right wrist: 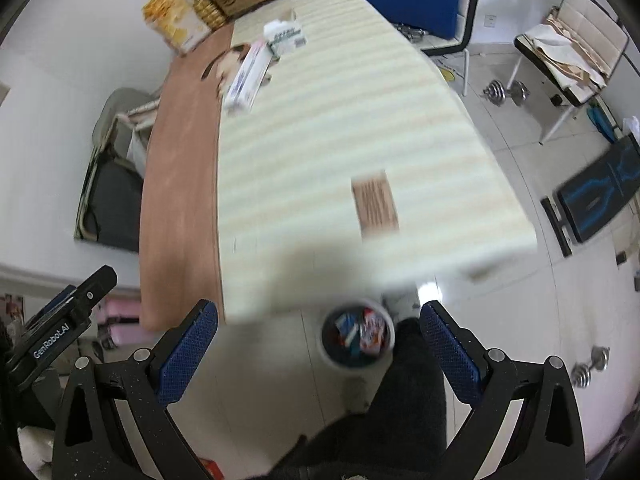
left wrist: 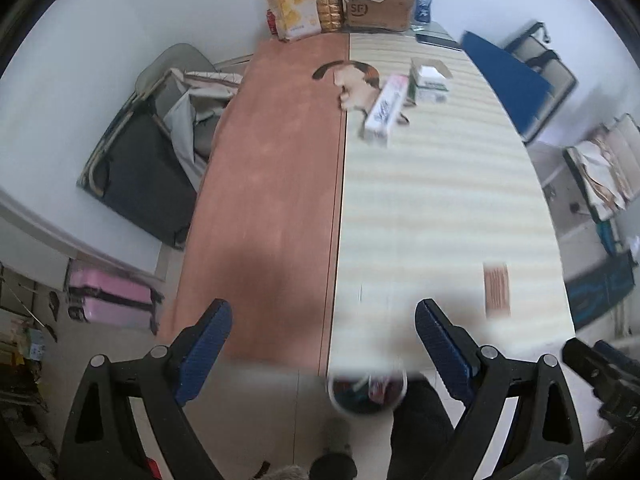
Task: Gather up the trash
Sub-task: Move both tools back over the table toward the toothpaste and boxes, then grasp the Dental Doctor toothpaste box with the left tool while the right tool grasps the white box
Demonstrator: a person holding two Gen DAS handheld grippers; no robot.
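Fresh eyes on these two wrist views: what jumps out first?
The long table, half reddish wood, half pale striped cover, fills both views. On the floor at its near end stands a white bin already holding colourful wrappers. A small brown packet lies near that end, a long white box toward the far end; left gripper and right gripper are open, empty.

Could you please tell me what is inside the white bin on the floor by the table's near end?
The white bin holds colourful wrappers and packets, red, blue and white. Blur hides what they are, and anything beneath them is covered.
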